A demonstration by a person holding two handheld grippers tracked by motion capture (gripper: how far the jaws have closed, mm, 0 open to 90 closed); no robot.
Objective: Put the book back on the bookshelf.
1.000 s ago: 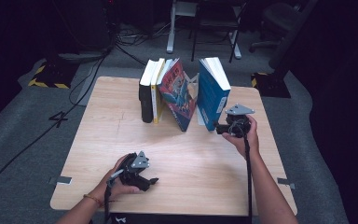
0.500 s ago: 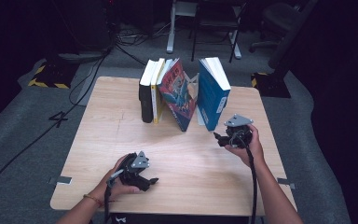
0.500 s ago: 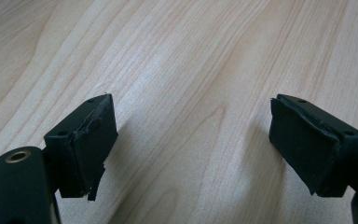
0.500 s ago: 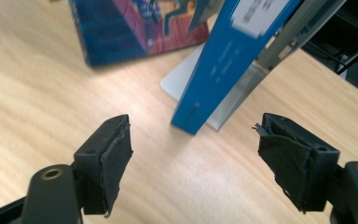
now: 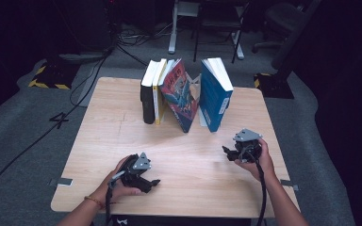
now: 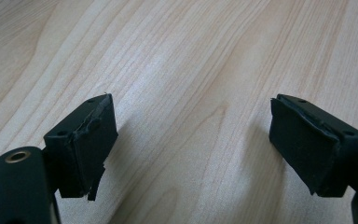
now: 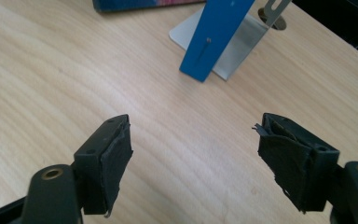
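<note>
I see my right gripper with jaws wide apart and empty, near the blue book standing on the worktop. My left gripper rests low on the worktop, jaws also open and holding nothing.

— Where does the high view sit?
— Above the near edge of the table, facing forward and down, well back.
— And the gripper views?
— Each rides low and close over the wood; the right one faces the blue book, also seen from above.
</note>
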